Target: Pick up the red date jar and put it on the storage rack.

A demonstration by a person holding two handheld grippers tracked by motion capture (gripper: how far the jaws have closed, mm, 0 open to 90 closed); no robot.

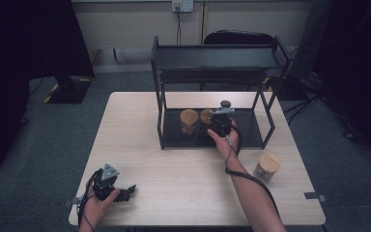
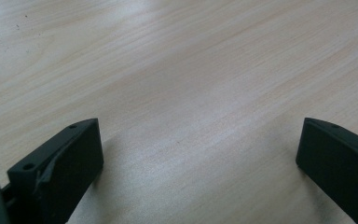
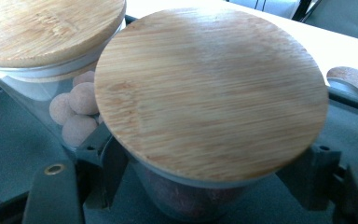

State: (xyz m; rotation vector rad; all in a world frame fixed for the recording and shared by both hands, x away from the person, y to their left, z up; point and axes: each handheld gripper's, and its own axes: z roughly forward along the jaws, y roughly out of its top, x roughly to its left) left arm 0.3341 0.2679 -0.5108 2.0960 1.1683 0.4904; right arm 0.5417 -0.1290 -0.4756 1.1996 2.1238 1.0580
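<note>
On lower shelf of black metal rack: right gripper clenched around round glass jar with bamboo lid. Near-left table edge: left gripper spread wide, holding nothing.

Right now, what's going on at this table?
A person is putting lidded glass jars onto the bottom shelf of a black rack. The right claw is clamped around a jar with a bamboo lid, on the shelf beside another jar holding round brown balls. A third jar waits on the table outside the rack. The left claw rests open on the tabletop.
</note>
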